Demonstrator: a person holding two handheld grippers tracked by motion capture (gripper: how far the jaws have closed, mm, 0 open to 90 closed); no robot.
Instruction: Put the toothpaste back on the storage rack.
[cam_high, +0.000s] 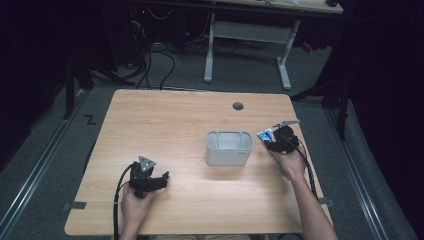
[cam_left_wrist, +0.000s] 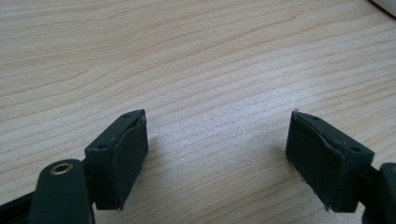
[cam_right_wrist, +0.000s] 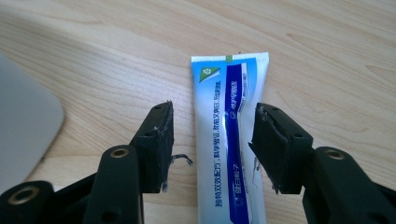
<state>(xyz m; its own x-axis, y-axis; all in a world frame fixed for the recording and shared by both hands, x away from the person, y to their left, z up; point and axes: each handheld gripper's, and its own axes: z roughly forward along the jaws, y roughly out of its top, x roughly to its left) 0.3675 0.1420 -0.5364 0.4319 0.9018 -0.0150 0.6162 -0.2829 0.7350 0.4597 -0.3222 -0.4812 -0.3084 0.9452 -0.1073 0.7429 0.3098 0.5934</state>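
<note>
A blue and white toothpaste tube (cam_right_wrist: 224, 140) lies flat on the wooden table (cam_high: 175, 125), right of a white box (cam_high: 229, 156). My right gripper (cam_right_wrist: 212, 112) hovers over the tube with its jaws apart. The left pad stands clear of the tube's edge and the right pad overlaps the other edge. From above, the tube's end (cam_high: 265, 135) pokes out at the tip of the right gripper (cam_high: 270, 140). My left gripper (cam_high: 162, 181) rests near the table's front left, and its jaws (cam_left_wrist: 217, 126) are wide apart over bare wood.
The open-topped white box sits at the table's middle, and its rounded corner (cam_right_wrist: 23, 140) is close to the right gripper's left. A round cable hole (cam_high: 238, 106) lies behind it. The table's right edge is near the right hand. Another desk's legs (cam_high: 210, 50) stand beyond.
</note>
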